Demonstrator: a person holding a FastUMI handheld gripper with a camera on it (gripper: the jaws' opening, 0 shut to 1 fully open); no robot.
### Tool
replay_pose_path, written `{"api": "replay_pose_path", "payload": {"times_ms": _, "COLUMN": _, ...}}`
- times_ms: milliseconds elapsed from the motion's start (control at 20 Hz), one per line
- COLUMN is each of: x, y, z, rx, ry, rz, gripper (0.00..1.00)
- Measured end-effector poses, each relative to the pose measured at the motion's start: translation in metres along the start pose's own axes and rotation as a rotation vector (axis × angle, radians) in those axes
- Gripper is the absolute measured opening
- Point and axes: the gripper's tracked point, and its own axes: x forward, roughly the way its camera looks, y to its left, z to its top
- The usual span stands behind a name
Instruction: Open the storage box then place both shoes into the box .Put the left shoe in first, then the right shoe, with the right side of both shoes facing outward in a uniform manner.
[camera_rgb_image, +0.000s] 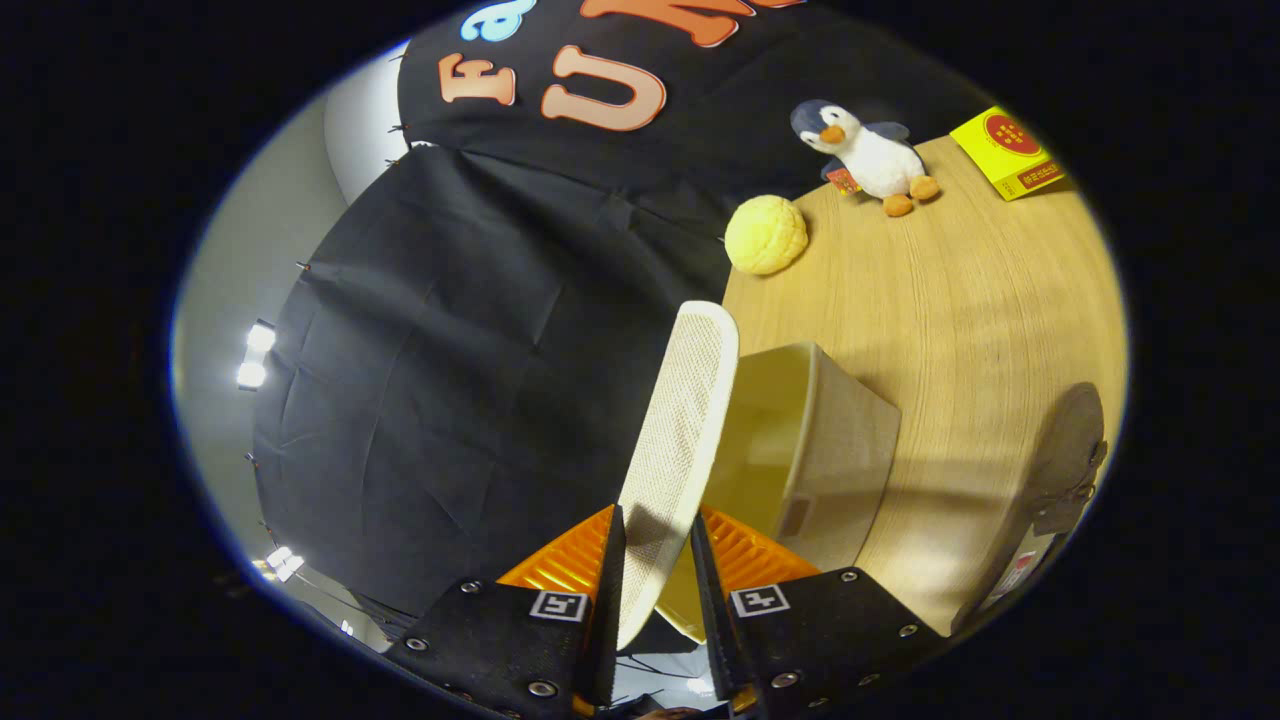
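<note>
A: Item one, the tool (655, 560). What is it doing?

B: It is clenching a white mesh-textured shoe (680, 430); both fingers are pressing on it, one from each side. The shoe is running out from between the fingers toward twelve o'clock, well past the tips, sole side facing us. Left or right shoe, I cannot tell.

A: Item two, the storage box (830, 440)?

B: It is sitting on the table (960, 300) just beyond the fingers, at about one o'clock of the tool. It is lying open, its pale interior showing, and the shoe is hanging beside its near wall, not yet inside.

A: Further out?

B: A dark shoe-like object (1070, 460) is lying at three o'clock of the box, too blurred to be sure. A yellow bumpy ball (765, 235) is at twelve, a penguin plush (870, 155) and a yellow carton (1010, 152) beyond it.

A: Risks?

B: The grip is sitting at one end, so the long shoe is likely levering and could be twisting or slipping. It could also be catching the rim, nudging the light box, or landing with the wrong side outward.
</note>
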Motion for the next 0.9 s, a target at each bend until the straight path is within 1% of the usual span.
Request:
{"api": "replay_pose_path", "payload": {"times_ms": 100, "x": 0.003, "y": 0.015, "z": -0.001, "rx": -0.051, "ry": -0.011, "rz": -0.003, "gripper": 0.36}}
{"api": "replay_pose_path", "payload": {"times_ms": 200, "x": 0.011, "y": 0.035, "z": 0.000, "rx": -0.067, "ry": -0.026, "rz": 0.006, "gripper": 0.35}}
{"api": "replay_pose_path", "payload": {"times_ms": 250, "x": 0.015, "y": 0.047, "z": 0.003, "rx": -0.068, "ry": -0.043, "rz": 0.014, "gripper": 0.31}}
{"api": "replay_pose_path", "payload": {"times_ms": 350, "x": 0.027, "y": 0.065, "z": 0.008, "rx": -0.106, "ry": -0.057, "rz": 0.004, "gripper": 0.27}}
{"api": "replay_pose_path", "payload": {"times_ms": 500, "x": 0.056, "y": 0.101, "z": 0.009, "rx": -0.130, "ry": -0.069, "rz": 0.026, "gripper": 0.27}}
{"api": "replay_pose_path", "payload": {"times_ms": 700, "x": 0.101, "y": 0.131, "z": 0.013, "rx": -0.134, "ry": -0.073, "rz": 0.008, "gripper": 0.26}}
{"api": "replay_pose_path", "payload": {"times_ms": 800, "x": 0.124, "y": 0.143, "z": 0.007, "rx": -0.143, "ry": -0.060, "rz": -0.009, "gripper": 0.26}}
{"api": "replay_pose_path", "payload": {"times_ms": 900, "x": 0.149, "y": 0.152, "z": 0.000, "rx": -0.126, "ry": -0.045, "rz": -0.030, "gripper": 0.26}}
